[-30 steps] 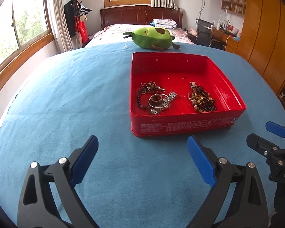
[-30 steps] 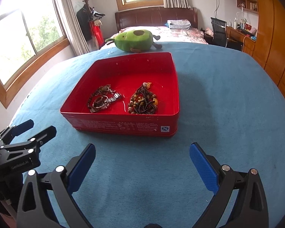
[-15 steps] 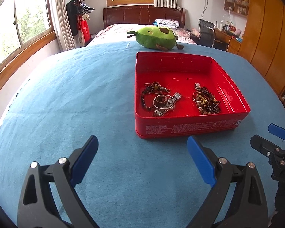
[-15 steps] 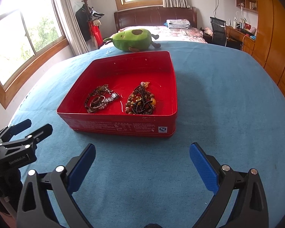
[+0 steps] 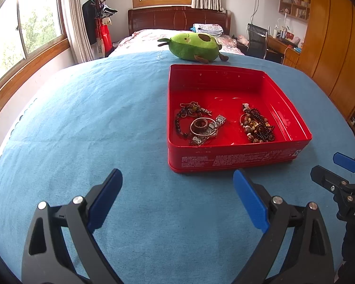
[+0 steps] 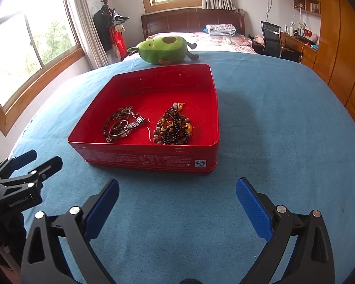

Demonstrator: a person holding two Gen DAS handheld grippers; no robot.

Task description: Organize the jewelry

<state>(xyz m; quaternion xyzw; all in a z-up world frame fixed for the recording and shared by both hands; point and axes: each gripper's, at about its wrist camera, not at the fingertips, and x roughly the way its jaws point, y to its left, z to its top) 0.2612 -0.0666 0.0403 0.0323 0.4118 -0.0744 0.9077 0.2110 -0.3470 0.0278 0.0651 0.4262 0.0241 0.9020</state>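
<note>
A red tin box [image 5: 234, 161] [image 6: 144, 161] stands on the blue tablecloth. Inside it lie a metal watch with a dark bead bracelet [image 5: 198, 125] [image 6: 123, 125] on the left and a heap of brown bead bracelets [image 5: 256, 126] [image 6: 174, 127] on the right. My left gripper [image 5: 177, 189] is open and empty, in front of the box's near left side. My right gripper [image 6: 177, 194] is open and empty, in front of the box's near wall. Each gripper shows at the edge of the other's view, the right one [image 5: 338, 172] and the left one [image 6: 33, 165].
A green avocado plush toy [image 5: 193, 46] [image 6: 164, 49] lies on the cloth just behind the box. The blue cloth [image 5: 82, 123] stretches wide to the left and right of the box. A bed, a desk chair and wooden wardrobes stand beyond the table.
Both grippers have drifted a little: in the left view the box has shifted right and nearer, in the right view left and nearer. Both stay open and empty.
</note>
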